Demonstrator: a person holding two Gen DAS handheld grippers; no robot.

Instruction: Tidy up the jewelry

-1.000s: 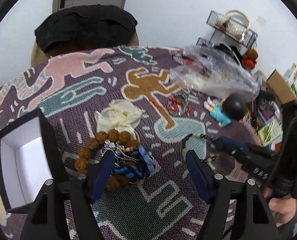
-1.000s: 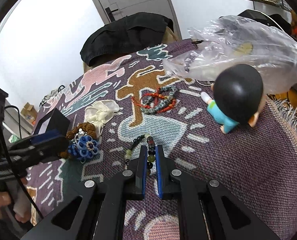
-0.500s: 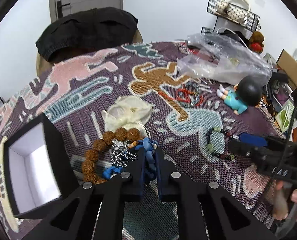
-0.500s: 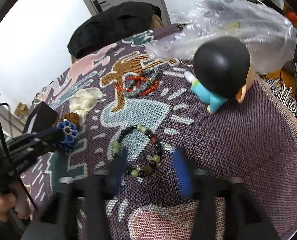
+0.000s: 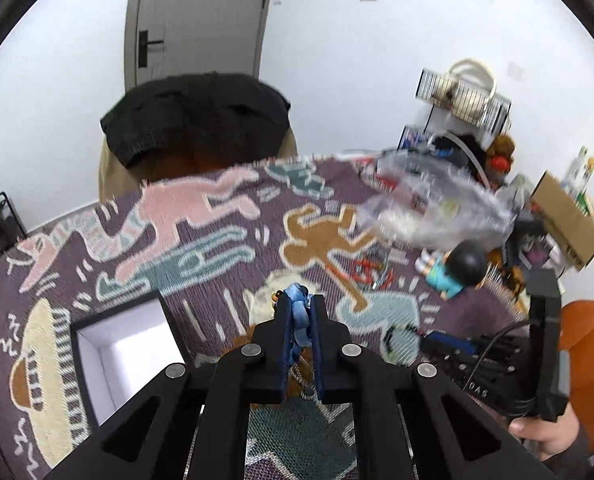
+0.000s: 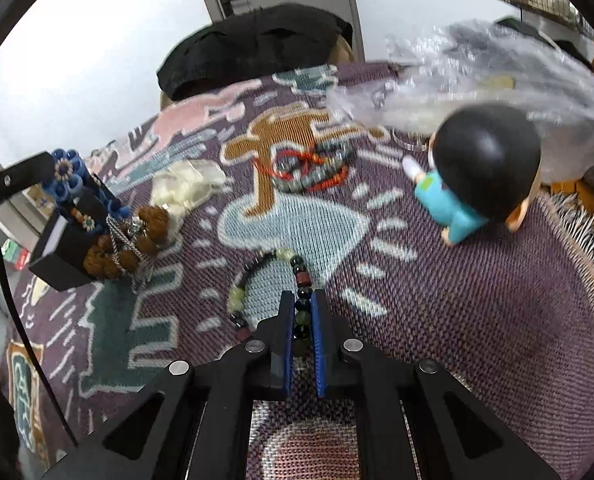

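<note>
My left gripper [image 5: 300,304] is shut on a blue bead bracelet [image 5: 299,312] and holds it raised above the rug; in the right wrist view the bracelet [image 6: 65,174] hangs with brown wooden beads [image 6: 137,236] and a silver chain [image 6: 123,236] trailing below it. An open black box with white lining [image 5: 115,356] sits just left of it. My right gripper [image 6: 300,308] is shut on a dark and green bead bracelet [image 6: 265,280] lying on the rug. A red and grey bracelet pile [image 6: 309,164] lies farther back.
A patterned purple rug [image 6: 477,300] covers the table. A black-haired doll figure [image 6: 477,172] lies right of centre. A clear plastic bag [image 6: 477,80] sits behind it. A cream cloth pouch [image 6: 187,186] lies near the box. A chair with black cloth [image 5: 195,120] stands behind.
My left gripper has lifted the blue bracelet up off the rug, dragging wooden beads and chain with it. My right gripper, open half a second ago, has shut on the dark bead bracelet.
</note>
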